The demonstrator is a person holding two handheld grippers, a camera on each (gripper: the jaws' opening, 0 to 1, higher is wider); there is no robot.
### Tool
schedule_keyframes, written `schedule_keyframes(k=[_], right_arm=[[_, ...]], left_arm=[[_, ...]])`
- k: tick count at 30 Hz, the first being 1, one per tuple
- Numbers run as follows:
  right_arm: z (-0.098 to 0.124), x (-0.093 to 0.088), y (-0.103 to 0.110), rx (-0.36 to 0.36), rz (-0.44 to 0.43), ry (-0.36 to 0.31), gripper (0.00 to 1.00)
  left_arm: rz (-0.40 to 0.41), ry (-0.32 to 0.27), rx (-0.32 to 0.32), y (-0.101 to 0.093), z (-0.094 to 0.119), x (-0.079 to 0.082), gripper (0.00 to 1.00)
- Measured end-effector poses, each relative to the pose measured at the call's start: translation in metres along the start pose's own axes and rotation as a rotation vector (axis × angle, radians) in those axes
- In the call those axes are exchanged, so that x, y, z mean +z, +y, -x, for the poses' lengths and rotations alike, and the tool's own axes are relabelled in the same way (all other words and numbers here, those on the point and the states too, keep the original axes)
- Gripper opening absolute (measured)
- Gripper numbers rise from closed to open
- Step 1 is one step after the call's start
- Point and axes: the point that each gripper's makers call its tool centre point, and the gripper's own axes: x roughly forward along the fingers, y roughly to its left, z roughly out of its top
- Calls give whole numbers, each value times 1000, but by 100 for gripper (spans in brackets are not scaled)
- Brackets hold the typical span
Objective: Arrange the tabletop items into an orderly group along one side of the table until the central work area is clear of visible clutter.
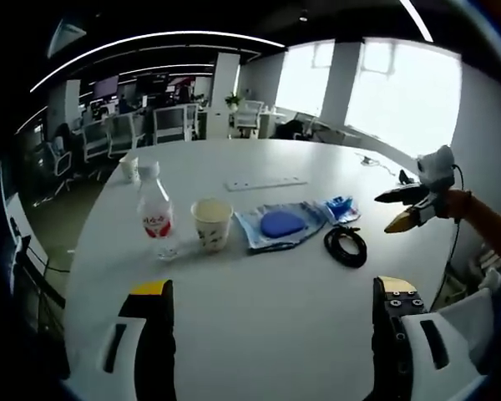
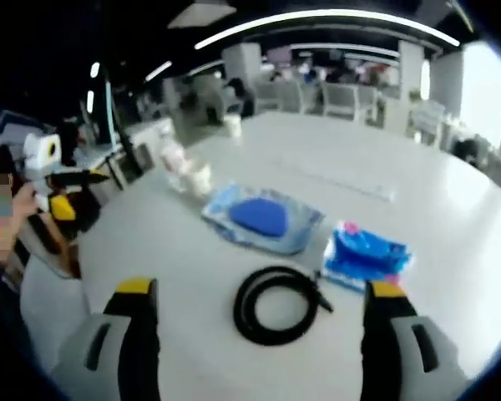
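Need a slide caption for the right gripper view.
Open right gripper hovers over a coiled black cable, blue packets beyond.

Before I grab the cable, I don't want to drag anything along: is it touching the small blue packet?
Apart. The right gripper view shows a strip of bare table between the cable and the blue packet.

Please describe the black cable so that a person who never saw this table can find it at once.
On the large white table, look at the row of small items. The black cable lies coiled in a ring, nearest the right gripper, just in front of the blue packets. It is the only black, ring-shaped thing there.
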Motion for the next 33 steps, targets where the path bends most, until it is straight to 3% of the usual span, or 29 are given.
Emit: schedule_keyframes(k=[13, 23, 33], right_arm=[[49, 11, 32, 10, 7, -64, 100], [77, -1, 41, -17, -16, -81, 99], [107, -9, 55, -55, -48, -165, 99]], left_arm=[[-8, -1, -26, -10, 21, -3, 100], [-22, -4, 1, -8, 45, -5, 100], [-16, -33, 48, 2, 70, -6, 100]])
